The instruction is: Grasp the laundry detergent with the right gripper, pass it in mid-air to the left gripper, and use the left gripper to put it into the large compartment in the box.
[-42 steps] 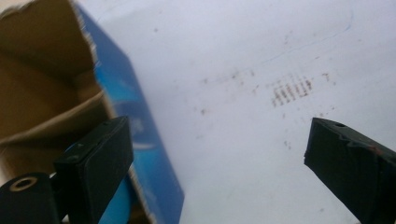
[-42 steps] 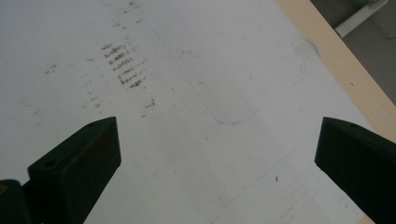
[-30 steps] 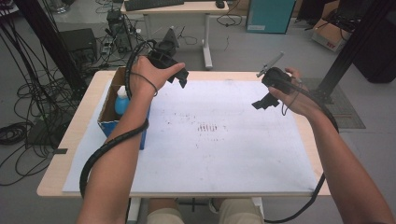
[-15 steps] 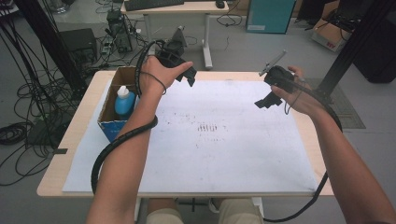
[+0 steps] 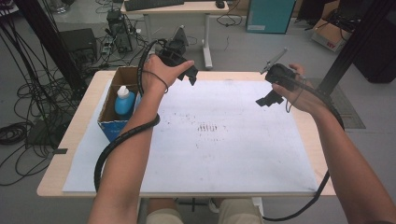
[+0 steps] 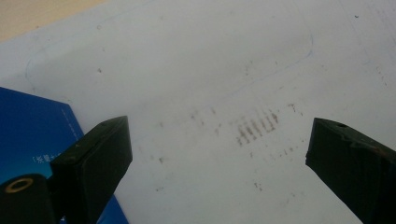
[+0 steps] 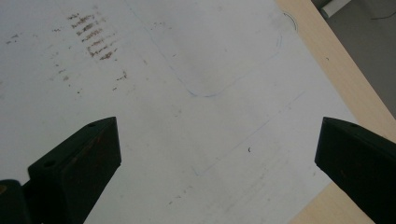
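High view: nearest me is the bare white sheet [image 5: 196, 154] covering the worktop [image 5: 70, 154], w/ a patch of dark scuff marks [image 5: 208, 127] mid-sheet. Nothing on it to pick.

Further out, my left gripper [image 5: 180, 65] hangs above the far-left part of the sheet, just right of the cardboard box [image 5: 108, 122]. Left gripper view has its fingers [image 6: 93, 163] spread wide, nothing between them, blue box wall [image 6: 28, 135] at the lower-left corner. My right gripper [image 5: 273, 88] floats over the far-right area, near the worktop edge; right gripper view shows those fingers [image 7: 79, 163] apart too, empty, only sheet and a faint blue pen outline [image 7: 210, 88] below.

The thing I'd go for is the blue bottle w/ white cap [image 5: 124, 100], standing upright inside the box at the left edge, close to my left wrist but well apart from both sets of fingers.

Risks, as I judge them: the left gripper points away from the box, so I'd have to swing back and down; the box walls leave little room, and a finger catching the rim could drag or tip the box. A pinch on the narrow cap could let the bottle slip. The left cable [image 5: 121, 140] drapes beside the box and may snag its corner.
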Motion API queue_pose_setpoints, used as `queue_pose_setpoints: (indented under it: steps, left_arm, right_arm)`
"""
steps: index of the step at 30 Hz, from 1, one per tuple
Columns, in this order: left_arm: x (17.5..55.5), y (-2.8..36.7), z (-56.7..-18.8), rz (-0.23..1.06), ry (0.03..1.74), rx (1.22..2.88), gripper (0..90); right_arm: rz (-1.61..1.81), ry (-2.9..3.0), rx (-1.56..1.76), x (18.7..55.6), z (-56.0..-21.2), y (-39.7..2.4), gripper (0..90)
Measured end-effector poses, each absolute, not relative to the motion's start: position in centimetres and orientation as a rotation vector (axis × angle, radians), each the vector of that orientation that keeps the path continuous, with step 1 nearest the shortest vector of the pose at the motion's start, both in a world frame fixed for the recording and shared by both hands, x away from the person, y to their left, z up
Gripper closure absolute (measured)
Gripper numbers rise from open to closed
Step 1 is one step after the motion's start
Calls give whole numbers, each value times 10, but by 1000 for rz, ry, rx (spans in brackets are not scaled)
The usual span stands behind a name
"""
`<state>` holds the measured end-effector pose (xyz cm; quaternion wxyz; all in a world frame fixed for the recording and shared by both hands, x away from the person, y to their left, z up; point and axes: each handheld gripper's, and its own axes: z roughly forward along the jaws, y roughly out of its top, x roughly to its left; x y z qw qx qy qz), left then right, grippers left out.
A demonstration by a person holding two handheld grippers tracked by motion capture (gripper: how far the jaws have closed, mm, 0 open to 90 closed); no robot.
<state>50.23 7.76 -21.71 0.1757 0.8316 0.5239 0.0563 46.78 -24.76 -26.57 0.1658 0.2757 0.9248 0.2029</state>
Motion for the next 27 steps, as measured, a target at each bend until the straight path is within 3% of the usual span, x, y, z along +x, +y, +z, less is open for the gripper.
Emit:
queue_pose_setpoints:
  steps: [27]
  left_arm:
    - [503, 75, -219, 170, 1475, 2366, 70]
  right_arm:
    - [575, 2647, 778, 469, -268, -246, 2]
